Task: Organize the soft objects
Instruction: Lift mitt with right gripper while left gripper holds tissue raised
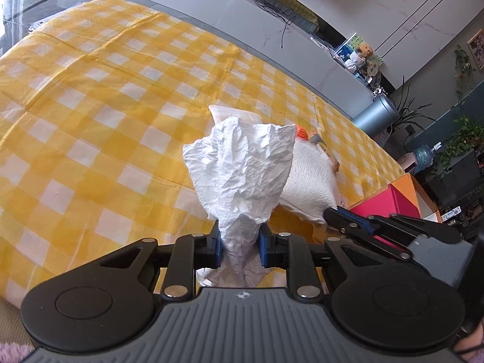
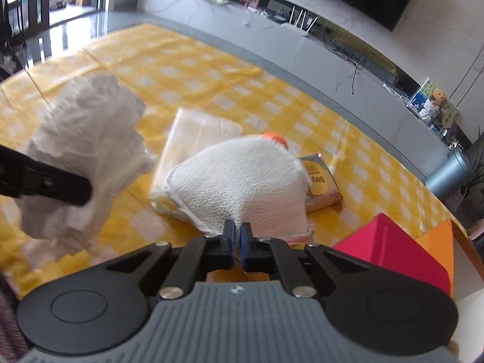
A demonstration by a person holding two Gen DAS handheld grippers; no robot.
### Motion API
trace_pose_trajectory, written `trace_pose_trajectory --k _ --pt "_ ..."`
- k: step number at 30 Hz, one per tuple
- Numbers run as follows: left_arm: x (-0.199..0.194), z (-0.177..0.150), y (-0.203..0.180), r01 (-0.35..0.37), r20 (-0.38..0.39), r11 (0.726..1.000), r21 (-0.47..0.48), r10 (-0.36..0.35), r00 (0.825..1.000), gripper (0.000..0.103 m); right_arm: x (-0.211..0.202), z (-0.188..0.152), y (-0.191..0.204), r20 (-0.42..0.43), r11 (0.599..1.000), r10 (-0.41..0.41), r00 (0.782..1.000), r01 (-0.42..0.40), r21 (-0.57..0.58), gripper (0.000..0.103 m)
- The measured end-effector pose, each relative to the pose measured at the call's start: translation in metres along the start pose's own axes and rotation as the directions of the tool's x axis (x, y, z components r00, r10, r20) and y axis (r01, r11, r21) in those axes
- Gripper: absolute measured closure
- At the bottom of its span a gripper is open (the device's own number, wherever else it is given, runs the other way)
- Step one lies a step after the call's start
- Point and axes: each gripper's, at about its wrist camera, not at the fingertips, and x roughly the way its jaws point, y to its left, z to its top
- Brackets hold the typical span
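Spreading under everything, yellow checked cloth [image 1: 90,96]. Pink bin [image 2: 393,251] near, right. Lifted clear in left gripper [image 1: 240,243], jaws pinched on it: crumpled tissue [image 1: 242,163]. Clamped nearly closed by right gripper [image 2: 237,239]: white towel [image 2: 242,181]. Mid-carry, seemingly; next, probably binward.

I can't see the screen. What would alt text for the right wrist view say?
The right gripper pinches a white textured cloth with an orange tip above a yellow checked tablecloth. The left gripper's finger holds crumpled white tissue; a pink box sits right.
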Motion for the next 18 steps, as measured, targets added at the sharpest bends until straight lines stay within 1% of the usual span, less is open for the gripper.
trace_pose_trajectory --k 2,4,6,8,10,11,13,16,17,18 --pt "-0.009 -0.004 0.000 0.003 0.004 1.000 -0.002 -0.003 1.000 0.078 -0.024 -0.003 0.002 0.030 0.999 0.022 0.999 -0.023 0.038 0.102" --pt "-0.018 -0.010 0.000 0.002 0.007 1.000 -0.006 -0.002 1.000 0.078 -0.043 -0.010 0.005 0.043 0.994 0.065 0.997 -0.069 0.088 0.102" --pt "-0.027 -0.017 0.001 -0.002 0.010 1.000 -0.011 0.002 1.000 0.078 -0.057 -0.024 0.008 0.050 0.980 0.112 0.992 -0.119 0.157 0.102" --pt "-0.036 -0.024 0.002 -0.006 0.012 1.000 -0.012 0.006 1.000 0.078 -0.069 -0.041 0.007 0.061 0.949 0.171 0.983 -0.181 0.258 0.102" --pt "-0.044 -0.030 0.003 -0.010 0.013 1.000 -0.009 0.010 1.000 0.078 -0.078 -0.059 0.003 0.080 0.899 0.237 0.968 -0.250 0.359 0.102" --pt "-0.046 -0.033 0.002 -0.011 0.010 1.000 -0.005 0.011 1.000 0.078 -0.080 -0.067 0.001 0.080 0.872 0.262 0.962 -0.271 0.408 0.102" --pt "-0.047 -0.039 -0.003 -0.010 -0.010 1.000 0.010 0.010 1.000 0.078 -0.081 -0.083 -0.001 0.078 0.825 0.298 0.951 -0.298 0.480 0.102" --pt "-0.040 -0.047 -0.013 -0.005 -0.052 0.998 0.056 0.008 0.999 0.078 -0.074 -0.102 -0.005 0.052 0.782 0.322 0.945 -0.296 0.549 0.102" --pt "-0.037 -0.049 -0.016 -0.005 -0.062 0.997 0.072 0.009 0.998 0.078 -0.075 -0.106 -0.007 0.051 0.780 0.317 0.947 -0.291 0.555 0.102" --pt "-0.033 -0.051 -0.019 -0.001 -0.077 0.997 0.078 0.007 0.997 0.078 -0.076 -0.108 -0.007 0.049 0.791 0.295 0.954 -0.273 0.547 0.102"
